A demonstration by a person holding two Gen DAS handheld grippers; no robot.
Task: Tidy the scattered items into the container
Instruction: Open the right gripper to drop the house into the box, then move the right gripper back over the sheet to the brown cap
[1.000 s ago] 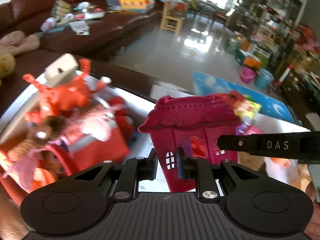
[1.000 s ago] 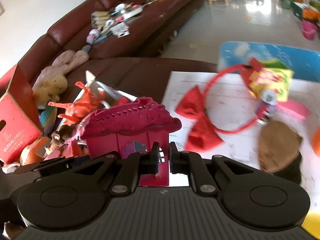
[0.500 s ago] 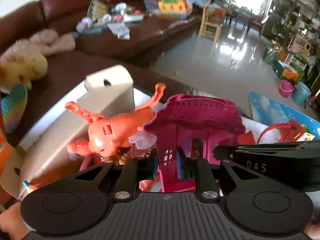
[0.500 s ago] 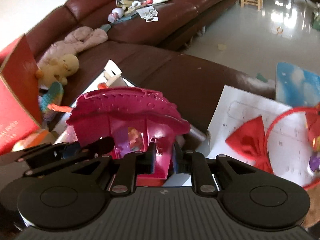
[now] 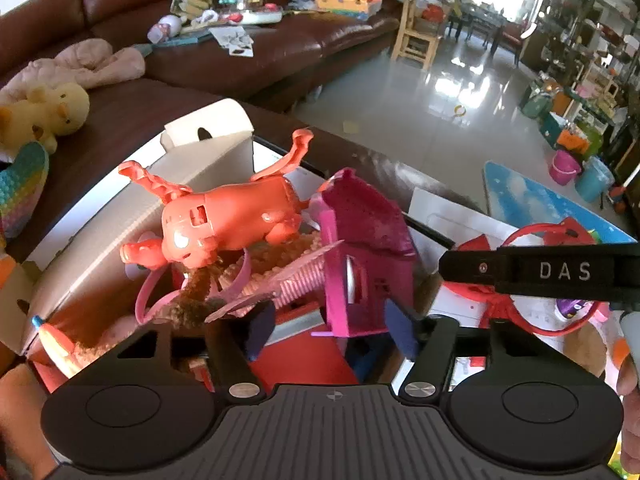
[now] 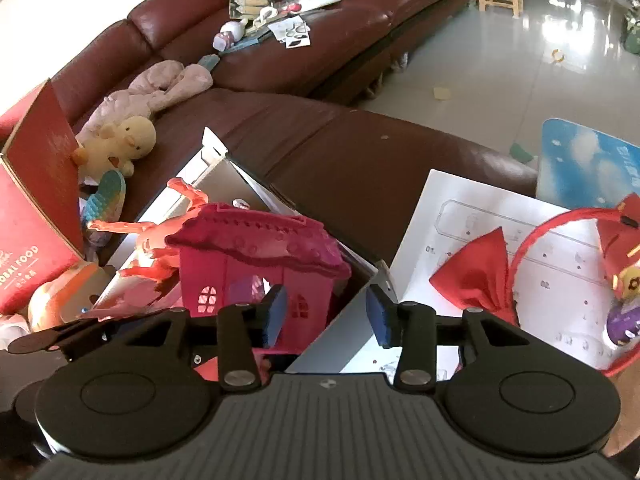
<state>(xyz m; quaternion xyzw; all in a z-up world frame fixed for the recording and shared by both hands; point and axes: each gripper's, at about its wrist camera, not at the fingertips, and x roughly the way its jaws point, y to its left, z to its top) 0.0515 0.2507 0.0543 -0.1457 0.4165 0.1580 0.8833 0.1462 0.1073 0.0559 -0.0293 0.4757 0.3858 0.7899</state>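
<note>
Pink toy house (image 5: 362,264) lies tilted in the cardboard box (image 5: 120,240), against the orange toy (image 5: 228,216); both grippers, left (image 5: 330,330) and right (image 6: 326,312), hover with fingers apart, gripping nothing.

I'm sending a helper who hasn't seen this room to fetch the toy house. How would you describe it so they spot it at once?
Find the brown leather sofa, then the open white cardboard box in front of it, stuffed with toys. The toy house sits at the box's right end beside an orange plastic animal. It is the only magenta plastic piece, with a scalloped roof and small arched windows.
</note>
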